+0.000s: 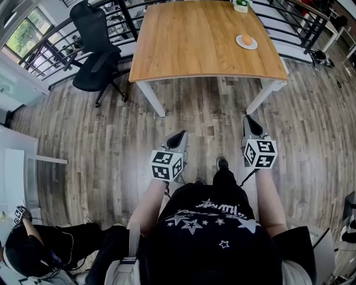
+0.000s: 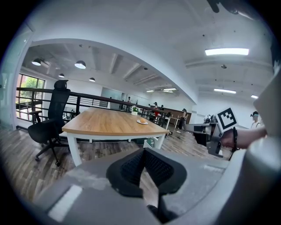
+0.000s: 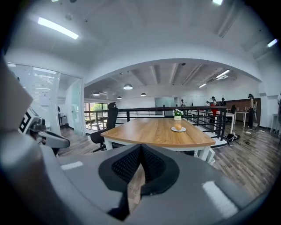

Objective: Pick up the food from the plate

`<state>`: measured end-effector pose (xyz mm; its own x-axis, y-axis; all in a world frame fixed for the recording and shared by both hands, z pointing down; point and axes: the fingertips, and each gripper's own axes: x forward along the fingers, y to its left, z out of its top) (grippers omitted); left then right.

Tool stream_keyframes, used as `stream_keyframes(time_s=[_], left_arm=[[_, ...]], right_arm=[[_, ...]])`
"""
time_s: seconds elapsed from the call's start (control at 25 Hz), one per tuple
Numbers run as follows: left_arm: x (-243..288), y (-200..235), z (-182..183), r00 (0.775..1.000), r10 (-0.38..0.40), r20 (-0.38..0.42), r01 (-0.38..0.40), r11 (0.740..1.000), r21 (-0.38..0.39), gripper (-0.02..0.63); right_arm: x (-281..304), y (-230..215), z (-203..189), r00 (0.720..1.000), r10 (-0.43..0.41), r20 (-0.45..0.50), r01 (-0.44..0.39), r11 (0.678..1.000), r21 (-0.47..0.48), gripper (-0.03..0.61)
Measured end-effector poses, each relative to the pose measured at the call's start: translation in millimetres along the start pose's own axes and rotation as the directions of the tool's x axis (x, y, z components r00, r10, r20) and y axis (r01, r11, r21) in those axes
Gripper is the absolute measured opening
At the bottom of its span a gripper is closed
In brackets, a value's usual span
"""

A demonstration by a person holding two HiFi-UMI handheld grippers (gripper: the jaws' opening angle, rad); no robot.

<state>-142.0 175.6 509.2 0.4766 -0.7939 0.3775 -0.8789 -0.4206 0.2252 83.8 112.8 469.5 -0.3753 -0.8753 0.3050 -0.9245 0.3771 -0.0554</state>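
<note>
An orange round food lies on a small white plate near the far right corner of a wooden table. In the right gripper view the food sits on its plate far ahead on the table. The plate is tiny in the left gripper view. I stand well back from the table. My left gripper and right gripper hang over the floor in front of me, both shut and holding nothing. Their jaws meet at the tips.
A small potted plant stands behind the plate. A black office chair sits left of the table, and a black railing runs behind it. A person crouches at the lower left. Wooden floor lies between me and the table.
</note>
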Motion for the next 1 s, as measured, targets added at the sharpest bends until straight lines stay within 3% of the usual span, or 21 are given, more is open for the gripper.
stream_keyframes(time_s=[0.24, 0.52, 0.76, 1.0], left_arm=[[-6.1, 4.7, -10.5, 1.0, -0.003, -0.007, 0.003, 1.0, -0.007, 0.002], [14.6, 0.4, -9.1, 1.0, -0.023, -0.021, 0.023, 1.0, -0.001, 0.002], [42.1, 17.9, -9.9, 0.999, 0.013, -0.046, -0.014, 1.0, -0.02, 0.002], [86.7, 44.1, 20.9, 0.999, 0.027, -0.042, -0.028, 0.999, -0.017, 0.002]], right_arm=[[-7.2, 1.1, -1.8, 1.0, -0.013, 0.015, 0.013, 1.0, 0.001, 0.002], [0.1, -31.0, -7.4, 0.997, -0.066, 0.028, 0.065, 0.996, 0.056, 0.002], [38.6, -51.2, -7.7, 0.998, -0.054, 0.014, 0.053, 0.997, 0.064, 0.002], [95.0, -77.8, 10.5, 0.999, -0.052, 0.009, 0.051, 0.995, 0.083, 0.002]])
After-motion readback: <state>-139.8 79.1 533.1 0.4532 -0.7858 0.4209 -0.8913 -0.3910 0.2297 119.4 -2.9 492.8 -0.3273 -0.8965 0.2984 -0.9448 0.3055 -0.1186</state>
